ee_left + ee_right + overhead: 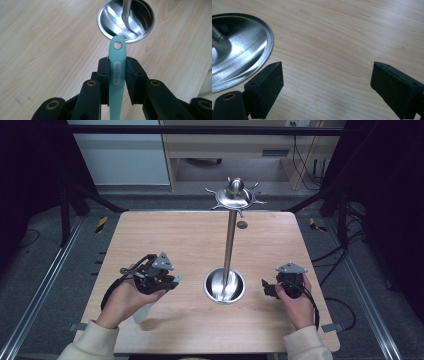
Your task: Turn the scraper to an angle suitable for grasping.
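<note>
Slim teal plastic handle with hanging hole (117, 75): lower centre of left gripper view, clamped in left gripper (117, 68); long axis runs up-frame, holed end toward round steel stand base (110, 22). Right gripper (325, 87): jaws wide apart, nothing held.

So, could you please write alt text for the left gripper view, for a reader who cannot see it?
The left gripper clamps a teal handle between its two black jaws, and the handle's end has a round hole. Beyond it, the shiny round base of a metal stand sits on the wooden table.
</note>
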`<state>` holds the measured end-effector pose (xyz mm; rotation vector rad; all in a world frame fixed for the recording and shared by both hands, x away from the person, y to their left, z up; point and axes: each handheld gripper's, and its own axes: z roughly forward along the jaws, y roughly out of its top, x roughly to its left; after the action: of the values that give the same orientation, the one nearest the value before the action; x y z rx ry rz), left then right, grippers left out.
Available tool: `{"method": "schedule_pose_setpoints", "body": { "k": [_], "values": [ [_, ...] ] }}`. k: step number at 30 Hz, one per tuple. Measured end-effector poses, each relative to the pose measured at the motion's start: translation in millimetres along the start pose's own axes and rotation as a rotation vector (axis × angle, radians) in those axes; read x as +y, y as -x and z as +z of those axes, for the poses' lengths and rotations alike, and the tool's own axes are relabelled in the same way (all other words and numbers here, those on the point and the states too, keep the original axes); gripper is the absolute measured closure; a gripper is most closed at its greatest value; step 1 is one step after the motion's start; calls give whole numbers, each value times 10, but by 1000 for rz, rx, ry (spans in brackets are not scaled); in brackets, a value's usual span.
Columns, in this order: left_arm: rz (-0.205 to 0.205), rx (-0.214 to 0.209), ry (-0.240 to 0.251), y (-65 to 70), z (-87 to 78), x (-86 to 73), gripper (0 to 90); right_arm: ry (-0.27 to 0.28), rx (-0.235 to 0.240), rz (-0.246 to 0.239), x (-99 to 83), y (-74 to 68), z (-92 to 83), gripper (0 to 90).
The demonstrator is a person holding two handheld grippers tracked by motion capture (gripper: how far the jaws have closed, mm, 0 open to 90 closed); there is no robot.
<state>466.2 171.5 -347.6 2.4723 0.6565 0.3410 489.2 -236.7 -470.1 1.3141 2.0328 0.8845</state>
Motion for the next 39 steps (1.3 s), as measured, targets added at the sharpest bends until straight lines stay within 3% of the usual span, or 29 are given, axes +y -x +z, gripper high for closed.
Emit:
{"method": "schedule_pose_setpoints", "body": {
  "k": [13, 26, 35, 39],
  "values": [
    [2, 50, 111, 19, -181, 218, 744, 1, 5, -4, 1, -11, 2, 114],
    [-1, 74, 206, 31, -309, 340, 744, 2, -2, 6, -6, 20, -10, 114],
    [-30, 91, 265, 18, -351, 344, 744, 30, 15, -34, 17, -37, -17, 134],
    [-12, 93, 277, 40, -390, 374, 744, 37, 11, -38, 22, -35, -26, 143]
  ]
}}
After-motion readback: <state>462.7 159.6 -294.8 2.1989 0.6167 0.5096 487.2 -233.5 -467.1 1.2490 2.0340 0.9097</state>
